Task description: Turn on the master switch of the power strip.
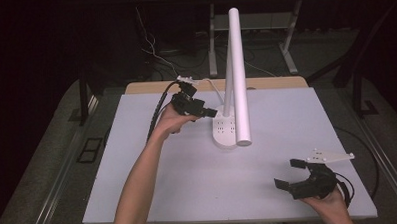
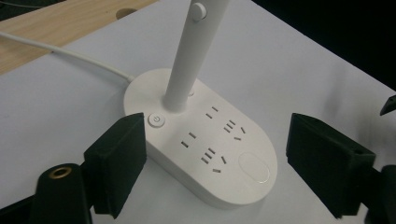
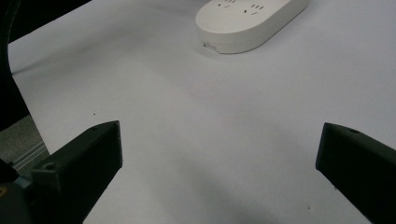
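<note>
One left hand-held gripper (image 1: 206,111), jaws apart, seemingly touching lamp base (image 2: 224,163)

We see the lamp base (image 2: 205,144) on the table (image 1: 287,139) between our left gripper's (image 2: 212,163) jaws, the right gripper (image 1: 301,176) well apart.

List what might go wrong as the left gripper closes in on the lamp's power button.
1. The left gripper straddles the lamp base with its jaws apart, one jaw tip right beside the power button; it may slip past and miss the button.
2. A sideways shove on the base could tilt the tall lamp post and its long head.
3. The white cord trails behind the base and may snag or drag.
</note>
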{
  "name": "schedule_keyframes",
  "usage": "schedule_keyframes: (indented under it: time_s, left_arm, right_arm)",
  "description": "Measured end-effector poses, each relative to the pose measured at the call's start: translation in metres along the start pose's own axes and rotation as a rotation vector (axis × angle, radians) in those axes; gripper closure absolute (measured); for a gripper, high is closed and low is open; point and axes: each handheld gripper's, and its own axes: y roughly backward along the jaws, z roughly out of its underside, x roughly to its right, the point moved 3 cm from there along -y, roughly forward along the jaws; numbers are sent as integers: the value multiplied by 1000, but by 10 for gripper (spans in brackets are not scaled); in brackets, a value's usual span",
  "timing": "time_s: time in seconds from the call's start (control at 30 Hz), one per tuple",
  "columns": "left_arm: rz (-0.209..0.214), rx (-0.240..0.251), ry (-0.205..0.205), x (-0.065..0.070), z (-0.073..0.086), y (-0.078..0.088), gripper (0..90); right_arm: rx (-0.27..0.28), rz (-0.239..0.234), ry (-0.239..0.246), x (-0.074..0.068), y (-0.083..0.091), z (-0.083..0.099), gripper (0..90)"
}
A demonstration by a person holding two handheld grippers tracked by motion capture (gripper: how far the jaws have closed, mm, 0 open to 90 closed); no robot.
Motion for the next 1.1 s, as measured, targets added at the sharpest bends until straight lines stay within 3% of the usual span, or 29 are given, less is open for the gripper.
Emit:
schedule_keyframes:
  time_s: [0.47, 0.8, 1.1]
  left_arm:
    - [14, 52, 69, -19, 4, -18, 312]
    - [31, 65, 111, -23, 8, -34, 405]
    - [43, 79, 145, -27, 12, -47, 603]
  right_arm:
    - [0, -2, -1, 1, 0, -1, 0]
    - [-2, -1, -3, 2, 1, 0, 0]
    - [-3, -8, -8, 2, 1, 0, 0]
